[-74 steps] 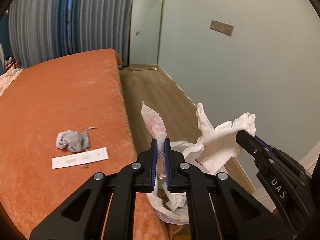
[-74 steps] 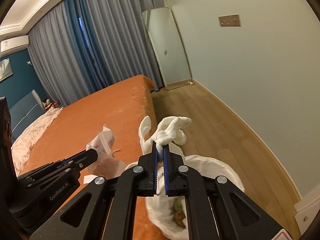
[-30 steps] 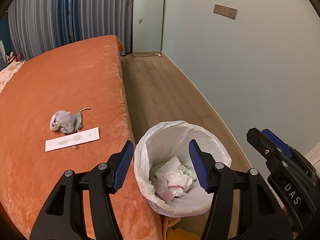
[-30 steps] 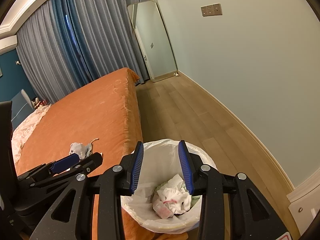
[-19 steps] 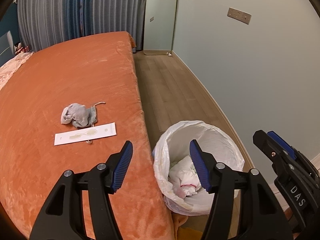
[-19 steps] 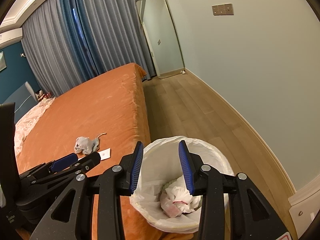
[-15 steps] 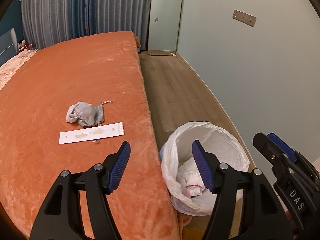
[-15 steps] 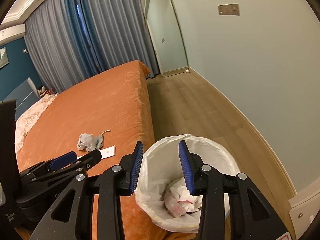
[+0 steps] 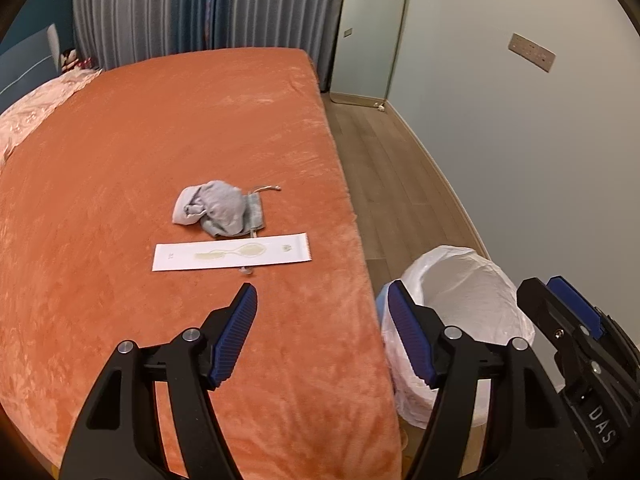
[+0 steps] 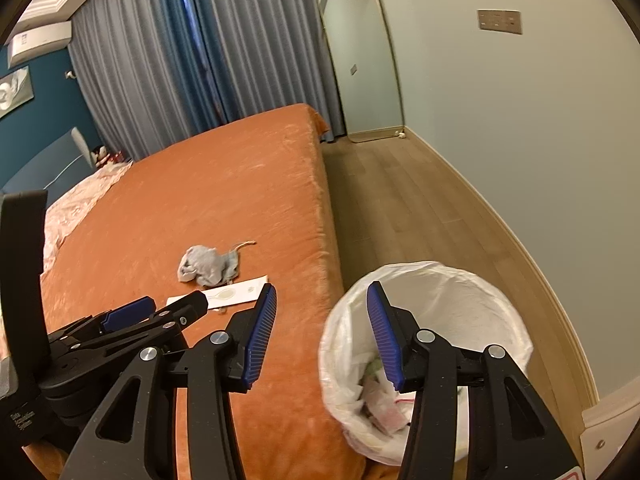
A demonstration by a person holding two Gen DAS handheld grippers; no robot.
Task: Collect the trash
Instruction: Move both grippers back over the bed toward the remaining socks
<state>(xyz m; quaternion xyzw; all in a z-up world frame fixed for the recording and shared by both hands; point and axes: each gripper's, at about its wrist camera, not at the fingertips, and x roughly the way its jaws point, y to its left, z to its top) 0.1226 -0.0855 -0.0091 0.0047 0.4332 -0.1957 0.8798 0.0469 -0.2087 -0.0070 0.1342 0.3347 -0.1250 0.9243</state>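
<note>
Crumpled white tissue (image 10: 384, 408) inside the white-lined bin (image 10: 460, 292) is seen only past the empty, opening right gripper (image 10: 322, 336); likewise opening, the left gripper (image 9: 322, 334) is empty.

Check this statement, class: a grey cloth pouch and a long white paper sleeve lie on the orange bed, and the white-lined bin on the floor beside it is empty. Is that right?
Not quite. The bin is not empty: the right wrist view shows crumpled white trash at its bottom. The grey pouch and white paper sleeve do lie on the orange bed, with the bin on the floor beside it.
</note>
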